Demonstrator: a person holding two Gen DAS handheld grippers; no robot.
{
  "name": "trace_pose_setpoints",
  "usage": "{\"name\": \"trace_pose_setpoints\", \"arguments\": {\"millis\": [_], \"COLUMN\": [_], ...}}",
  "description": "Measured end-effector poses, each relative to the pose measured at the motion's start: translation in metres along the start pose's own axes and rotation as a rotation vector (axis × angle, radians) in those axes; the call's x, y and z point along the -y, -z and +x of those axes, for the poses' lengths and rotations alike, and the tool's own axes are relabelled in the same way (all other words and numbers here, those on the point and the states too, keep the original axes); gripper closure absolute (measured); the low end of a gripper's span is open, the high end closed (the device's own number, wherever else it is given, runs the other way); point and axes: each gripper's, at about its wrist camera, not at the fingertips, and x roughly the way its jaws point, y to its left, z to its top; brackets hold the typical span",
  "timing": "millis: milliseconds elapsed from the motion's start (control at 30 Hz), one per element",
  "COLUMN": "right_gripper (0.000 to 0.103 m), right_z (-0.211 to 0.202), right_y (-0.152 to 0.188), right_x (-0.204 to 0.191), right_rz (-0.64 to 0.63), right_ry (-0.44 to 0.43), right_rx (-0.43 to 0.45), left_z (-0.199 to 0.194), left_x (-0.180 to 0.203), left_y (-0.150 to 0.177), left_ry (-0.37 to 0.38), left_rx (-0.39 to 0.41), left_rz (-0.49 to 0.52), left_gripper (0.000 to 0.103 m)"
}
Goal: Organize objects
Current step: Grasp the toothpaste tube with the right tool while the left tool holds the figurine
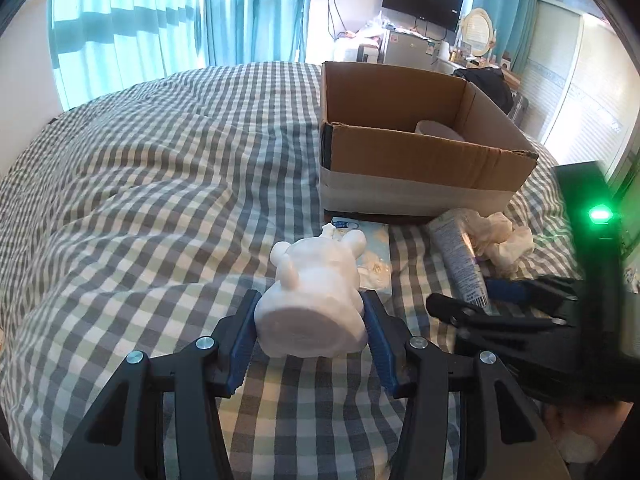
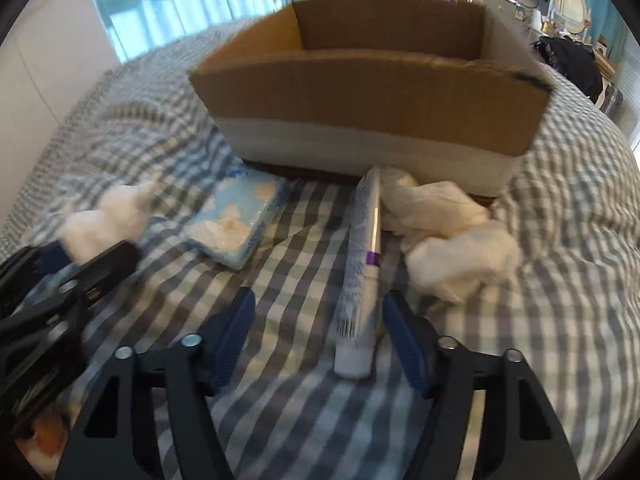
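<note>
While L hand-held gripper (image 1: 310, 320) clamps white figurine (image 1: 316, 280), R (image 2: 320, 320) straddles tube (image 2: 360, 264).

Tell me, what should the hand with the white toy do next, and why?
Probably lift the white toy figure and carry it toward the cardboard box. The left hand-held gripper has its blue pads against both sides of the figure, so it looks gripped, and the open box sits just ahead on the checked bedspread. The right hand-held gripper is open around the tube.
</note>
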Motion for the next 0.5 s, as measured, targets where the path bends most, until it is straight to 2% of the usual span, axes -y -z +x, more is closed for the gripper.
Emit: {"name": "trace_pose_setpoints", "arguments": {"millis": [100,167,500], "right_gripper": [0.07,0.08,0.082], "right_z": [0.009,0.004,-0.054], "right_y": [0.002,0.009,0.04], "right_x": [0.002,0.002,-0.005], "right_rz": [0.008,0.006,-0.006], "right_ry": [0.038,0.033,-0.041], "right_rx": [-0.008,0.015,0.126], "left_z": [0.001,0.0,-0.008], "left_x": [0.0,0.005,0.026], "left_y": [0.003,0.006,0.014], "left_ry": [0.003,0.001,-0.033], "left_rx": [-0.008,-0.015,-0.034], "left_rz": [-0.006,0.0,0.083], "left_gripper": [0.051,0.051,0.051]}}
